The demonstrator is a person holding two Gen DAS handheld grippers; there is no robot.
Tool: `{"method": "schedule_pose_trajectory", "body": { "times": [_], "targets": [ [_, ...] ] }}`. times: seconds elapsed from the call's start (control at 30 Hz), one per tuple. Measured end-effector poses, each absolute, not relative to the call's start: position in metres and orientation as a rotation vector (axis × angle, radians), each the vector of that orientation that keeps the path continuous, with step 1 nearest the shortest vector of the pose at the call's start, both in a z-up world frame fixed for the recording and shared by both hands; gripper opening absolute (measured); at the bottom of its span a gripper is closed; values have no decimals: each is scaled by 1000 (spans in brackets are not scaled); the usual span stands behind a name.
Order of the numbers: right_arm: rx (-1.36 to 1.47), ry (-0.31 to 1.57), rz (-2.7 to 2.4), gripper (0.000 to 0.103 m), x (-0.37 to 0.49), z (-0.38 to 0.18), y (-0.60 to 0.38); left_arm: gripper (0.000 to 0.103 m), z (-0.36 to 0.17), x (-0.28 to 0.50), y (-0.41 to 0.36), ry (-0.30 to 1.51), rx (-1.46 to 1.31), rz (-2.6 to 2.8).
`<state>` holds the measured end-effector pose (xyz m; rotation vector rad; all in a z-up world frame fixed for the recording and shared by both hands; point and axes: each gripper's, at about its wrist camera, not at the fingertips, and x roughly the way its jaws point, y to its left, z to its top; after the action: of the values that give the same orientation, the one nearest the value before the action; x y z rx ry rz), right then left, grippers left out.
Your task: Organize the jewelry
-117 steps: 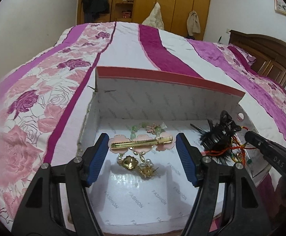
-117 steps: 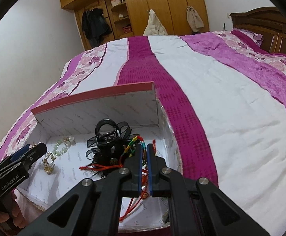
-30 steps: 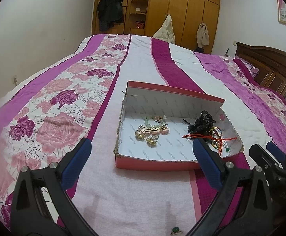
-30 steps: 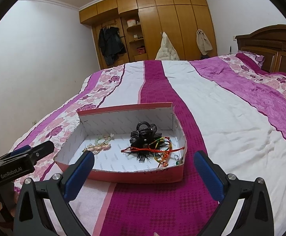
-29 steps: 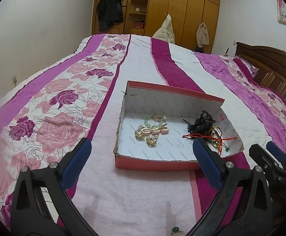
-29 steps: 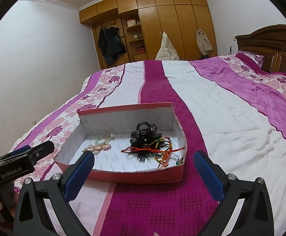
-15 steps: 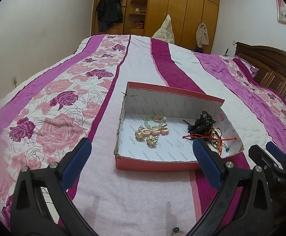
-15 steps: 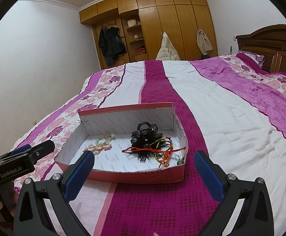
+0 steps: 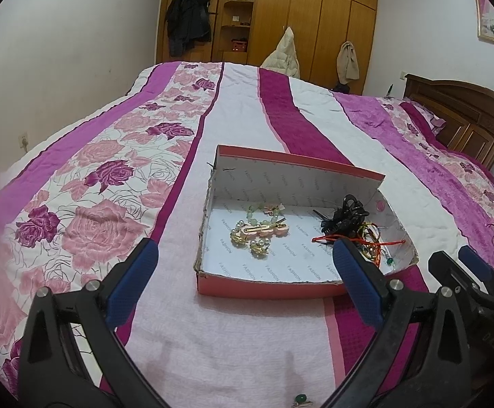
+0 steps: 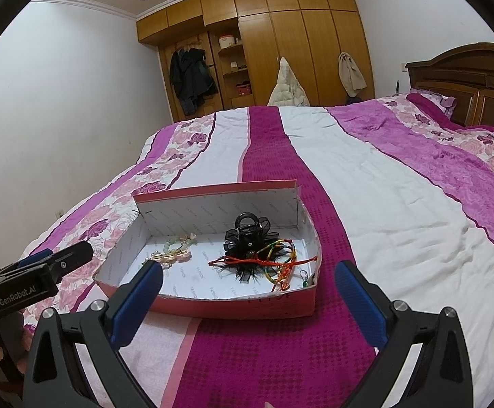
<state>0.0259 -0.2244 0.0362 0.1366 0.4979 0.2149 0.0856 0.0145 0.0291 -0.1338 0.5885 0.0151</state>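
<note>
Both hand-held grippers, left (image 9: 243, 277) and right (image 10: 248, 301), hang wide open and empty before the box (image 9: 267, 284) on the bed (image 9: 233, 333), where most jewelry (image 9: 259, 233) lies; next, I judge, the green ring (image 9: 300, 398) near the left one needs a low, careful pinch.

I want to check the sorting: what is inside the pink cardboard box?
Pink cardboard box: gold hair clip, green bead bracelet, black hair claw, coloured cords. Anything beneath the claw is hidden.
</note>
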Motion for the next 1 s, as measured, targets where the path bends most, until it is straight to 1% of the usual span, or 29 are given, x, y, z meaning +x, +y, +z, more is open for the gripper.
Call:
{"method": "schedule_pose_trajectory", "body": {
  "times": [1.0],
  "targets": [
    [136,492,214,103,25,37,-226,95,30,86,12,587,-137,11]
  ]
}}
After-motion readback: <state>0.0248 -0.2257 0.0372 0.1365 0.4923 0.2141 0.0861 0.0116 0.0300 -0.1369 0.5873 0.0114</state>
